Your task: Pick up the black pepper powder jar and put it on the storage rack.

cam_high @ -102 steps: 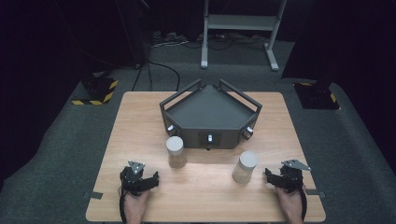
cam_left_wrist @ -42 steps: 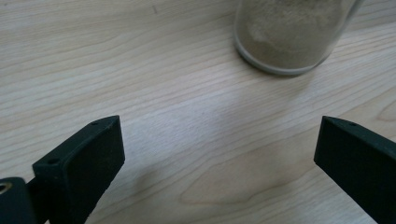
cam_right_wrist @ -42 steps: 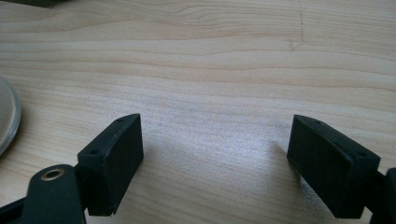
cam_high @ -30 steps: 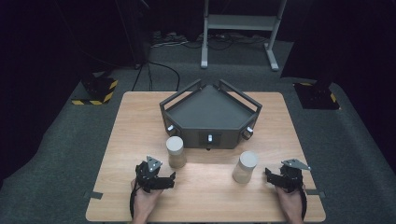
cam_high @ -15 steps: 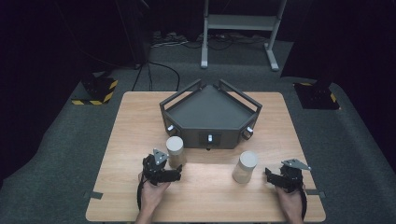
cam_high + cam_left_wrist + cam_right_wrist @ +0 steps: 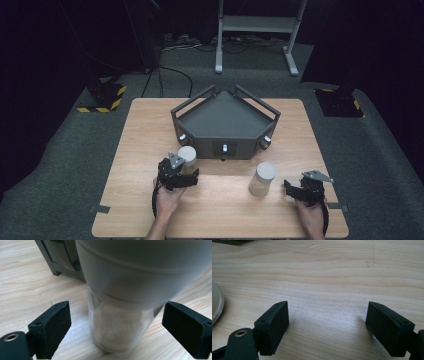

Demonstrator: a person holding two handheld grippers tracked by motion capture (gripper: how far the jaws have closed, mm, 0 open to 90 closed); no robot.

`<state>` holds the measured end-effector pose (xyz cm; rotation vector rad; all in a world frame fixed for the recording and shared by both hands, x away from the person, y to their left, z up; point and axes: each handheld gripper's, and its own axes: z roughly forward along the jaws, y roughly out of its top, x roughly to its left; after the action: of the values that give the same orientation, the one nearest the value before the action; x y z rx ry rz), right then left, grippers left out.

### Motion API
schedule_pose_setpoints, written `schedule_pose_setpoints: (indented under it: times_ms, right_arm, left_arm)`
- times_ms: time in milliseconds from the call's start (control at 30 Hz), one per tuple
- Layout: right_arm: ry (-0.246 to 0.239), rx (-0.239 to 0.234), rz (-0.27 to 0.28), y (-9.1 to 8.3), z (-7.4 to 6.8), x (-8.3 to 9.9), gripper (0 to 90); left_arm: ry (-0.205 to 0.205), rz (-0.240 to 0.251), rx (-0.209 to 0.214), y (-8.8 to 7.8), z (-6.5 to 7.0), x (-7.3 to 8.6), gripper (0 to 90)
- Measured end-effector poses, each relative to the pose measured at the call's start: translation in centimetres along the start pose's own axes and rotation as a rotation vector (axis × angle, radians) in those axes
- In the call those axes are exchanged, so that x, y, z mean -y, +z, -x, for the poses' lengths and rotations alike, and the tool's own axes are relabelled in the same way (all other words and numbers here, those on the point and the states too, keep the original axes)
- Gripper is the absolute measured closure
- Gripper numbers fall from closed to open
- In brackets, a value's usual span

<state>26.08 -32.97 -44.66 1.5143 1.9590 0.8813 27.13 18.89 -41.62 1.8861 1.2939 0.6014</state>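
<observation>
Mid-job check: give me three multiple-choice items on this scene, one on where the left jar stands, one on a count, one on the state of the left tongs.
1. Where does the left jar stand?
A. inside the grey tray
B. on the table in front of the tray's left corner
C. on the floor

2. How many jars are on the table?
A. one
B. two
C. four

3. How do the left tongs stand?
A. around the jar, pads not yet pressing
B. shut on nothing
C. lifting the jar off the table

Key: 1 B, the high view shows it on the wood before the grey tray. 2 B, the left jar and the right jar. 3 A, the left gripper view shows gaps between both pads and the glass; the jaws have just been closing.
</observation>
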Motion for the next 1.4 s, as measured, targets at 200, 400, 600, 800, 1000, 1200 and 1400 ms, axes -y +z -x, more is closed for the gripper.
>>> schedule_pose_setpoints:
  times_ms: [200,400,600,800,1000,1200,1400]
  right_arm:
    - [0.003,-0.002,0.001,0.0,0.0,0.0,18.7]
    - [0.005,-0.004,0.003,0.0,0.1,0.1,18.8]
    - [0.004,-0.004,0.003,0.0,0.1,0.0,18.8]
    - [0.006,-0.007,0.005,0.0,0.2,0.1,18.9]
    - [0.008,-0.008,0.005,0.0,0.3,0.1,18.9]
    - [0.009,-0.01,0.007,0.0,0.3,0.1,19.0]
    - [0.01,-0.011,0.007,0.0,0.3,0.1,19.1]
  left_arm:
    - [0.008,0.008,-0.002,0.1,0.0,-0.4,13.2]
    - [0.016,0.017,-0.006,0.3,0.3,-0.5,18.4]
    - [0.025,0.022,-0.008,0.4,0.5,-0.8,21.9]
    - [0.02,0.034,-0.013,0.4,0.6,-1.0,26.0]
    - [0.023,0.043,-0.013,0.5,0.7,-1.2,30.5]
    - [0.034,0.052,-0.02,0.4,1.0,-1.2,33.7]
    - [0.03,0.063,-0.016,0.4,0.9,-1.0,34.5]
